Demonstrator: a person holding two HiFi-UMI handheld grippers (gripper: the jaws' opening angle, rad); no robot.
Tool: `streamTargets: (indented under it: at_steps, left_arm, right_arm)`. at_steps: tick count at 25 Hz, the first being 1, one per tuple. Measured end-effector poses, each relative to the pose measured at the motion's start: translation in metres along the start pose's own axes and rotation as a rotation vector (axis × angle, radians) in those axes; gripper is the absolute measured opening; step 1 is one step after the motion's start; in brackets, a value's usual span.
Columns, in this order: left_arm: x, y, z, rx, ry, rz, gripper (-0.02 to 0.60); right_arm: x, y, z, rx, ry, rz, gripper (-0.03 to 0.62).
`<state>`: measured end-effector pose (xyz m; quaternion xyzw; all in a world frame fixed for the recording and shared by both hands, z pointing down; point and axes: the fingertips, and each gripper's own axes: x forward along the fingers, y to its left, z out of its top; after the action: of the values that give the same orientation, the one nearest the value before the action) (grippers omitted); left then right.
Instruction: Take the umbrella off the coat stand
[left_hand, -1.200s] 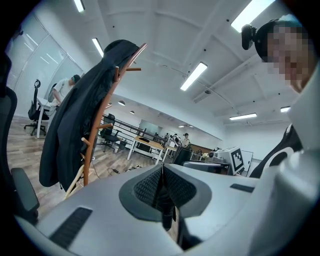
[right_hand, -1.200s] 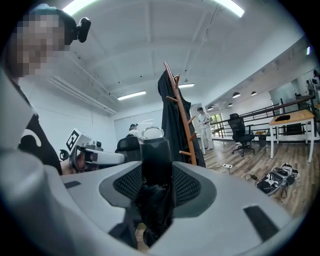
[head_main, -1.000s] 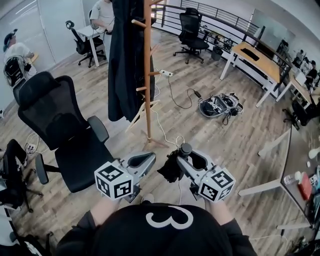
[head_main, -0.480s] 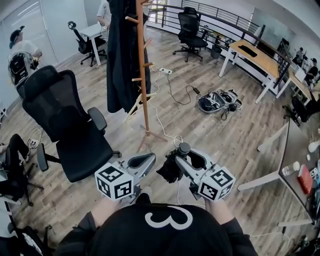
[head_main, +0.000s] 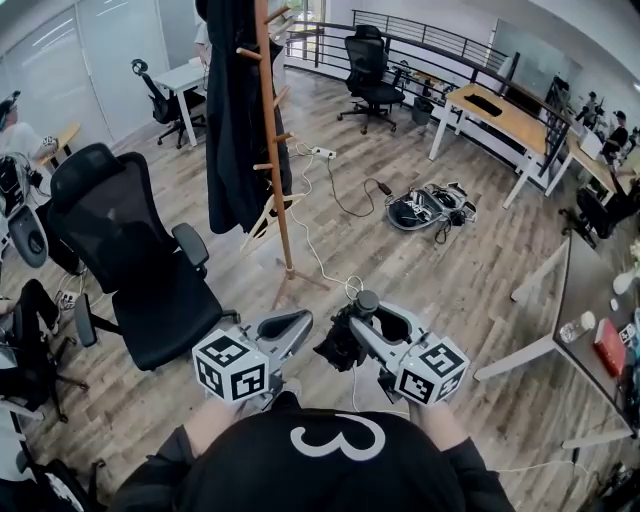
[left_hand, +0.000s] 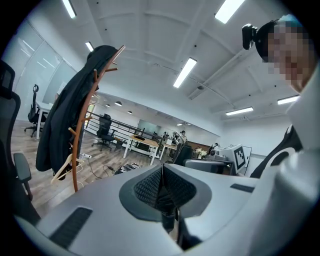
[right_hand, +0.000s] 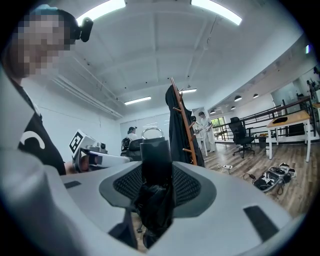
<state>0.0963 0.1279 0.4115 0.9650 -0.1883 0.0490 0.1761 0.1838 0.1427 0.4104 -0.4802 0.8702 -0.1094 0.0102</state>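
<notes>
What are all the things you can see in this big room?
coat stand: one, brown wood, standing on the floor ahead
coat: one, dark, hanging on the coat stand
nearest office chair: one, black, close on the left; more black chairs farther off
desk: one, wooden top on white legs, far right
power strip: one, white, on the floor past the stand
pile of gear: one, grey and black, on the floor
umbrella: one, black, folded, in the right gripper
left gripper: grey, jaws together
right gripper: grey, jaws shut on the umbrella
</notes>
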Motion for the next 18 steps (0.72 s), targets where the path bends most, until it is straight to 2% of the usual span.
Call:
streamTargets:
  at_steps: [13,18]
  left_arm:
    - [0.011,-0.025,0.004,0.051,0.011,-0.039,0.02]
    - [0.01,-0.025,0.001,0.045,0.008,-0.035,0.02]
  right_arm:
    - [-0.024,0.0,0.008,-0.015,-0.039,-0.012,0.192]
    - [-0.026,0.0,0.006,-0.009,-0.032,-0.016,0.192]
